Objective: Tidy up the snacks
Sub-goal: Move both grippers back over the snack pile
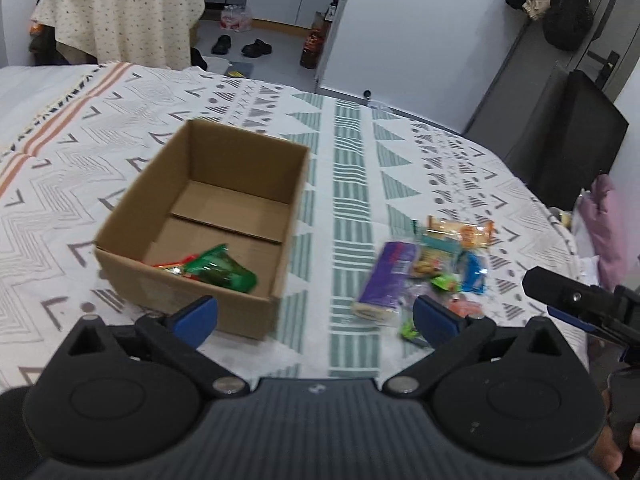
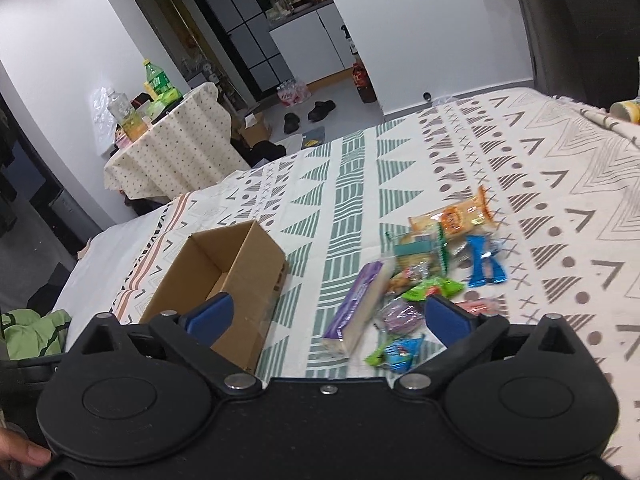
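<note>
Both hand-held grippers, left (image 1: 316, 314) and right (image 2: 326, 316), gape empty. A green packet (image 1: 222, 270) lies in the box (image 1: 288, 184). Snacks (image 2: 420, 272) sit beside it on the bed (image 2: 560, 184).

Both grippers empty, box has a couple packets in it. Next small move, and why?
Probably bring the right gripper down over the purple pack and close on it. Its jaws stand open with nothing between them, the pack lies nearest at the pile's edge beside the cardboard box, and most snacks are not yet in the box.

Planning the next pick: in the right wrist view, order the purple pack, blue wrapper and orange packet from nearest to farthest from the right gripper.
1. Purple pack, lower left of the pile.
2. Blue wrapper, right side.
3. Orange packet, far edge.
</note>
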`<state>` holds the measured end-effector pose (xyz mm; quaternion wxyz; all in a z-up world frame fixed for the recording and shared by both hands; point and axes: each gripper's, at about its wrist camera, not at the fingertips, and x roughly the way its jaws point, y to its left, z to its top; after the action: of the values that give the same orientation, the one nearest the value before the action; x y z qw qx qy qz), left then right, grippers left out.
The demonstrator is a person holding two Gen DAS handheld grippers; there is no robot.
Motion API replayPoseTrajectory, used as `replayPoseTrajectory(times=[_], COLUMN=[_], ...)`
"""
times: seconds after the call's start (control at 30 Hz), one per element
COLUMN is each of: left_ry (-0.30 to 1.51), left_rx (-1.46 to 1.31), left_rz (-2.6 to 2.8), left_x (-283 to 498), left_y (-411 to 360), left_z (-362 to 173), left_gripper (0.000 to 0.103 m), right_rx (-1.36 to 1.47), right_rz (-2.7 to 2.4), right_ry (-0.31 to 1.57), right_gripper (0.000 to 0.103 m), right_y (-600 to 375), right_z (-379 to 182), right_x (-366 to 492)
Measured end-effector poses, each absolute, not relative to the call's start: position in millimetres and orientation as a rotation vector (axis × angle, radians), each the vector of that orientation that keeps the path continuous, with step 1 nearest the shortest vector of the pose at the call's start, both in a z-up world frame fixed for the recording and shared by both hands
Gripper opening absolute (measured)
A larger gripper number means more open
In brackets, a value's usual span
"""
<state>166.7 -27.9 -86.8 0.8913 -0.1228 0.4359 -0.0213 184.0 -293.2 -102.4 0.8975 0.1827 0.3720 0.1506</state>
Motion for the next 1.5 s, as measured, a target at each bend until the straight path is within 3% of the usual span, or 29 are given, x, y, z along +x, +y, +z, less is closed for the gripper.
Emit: replayPoseTrajectory(times=[0.3,0.7,0.97,1.23,1.5], left_ry=[0.936,0.911,0.915,0.957,1.013], left_rx=[-0.226,-0.142,-0.151,-0.156,-0.155], left_rz=[-0.043,-0.086,-0.099,-0.104,-0.120], left_x=[166,171,196,229,264], left_y=[-57,-97,-112,-116,-119], left_z=[-87,-98,-124,-154,-186], left_gripper=[0.103,0.103,0.100,0.085,0.080], right_rx=[0.385,0.536,0.600,0.640,0.658], right_rz=[0.269,0.158,0.140,0.161,0.158], right_ry=[0.755,0.802,0.869,0.962,1.053], right_gripper=[0.103,0.101,0.087,0.065,0.052], right_y=[-331,-374,-384,-379,-369], right_z=[-101,-140,-165,-193,-223], right_x=[173,174,190,216,245])
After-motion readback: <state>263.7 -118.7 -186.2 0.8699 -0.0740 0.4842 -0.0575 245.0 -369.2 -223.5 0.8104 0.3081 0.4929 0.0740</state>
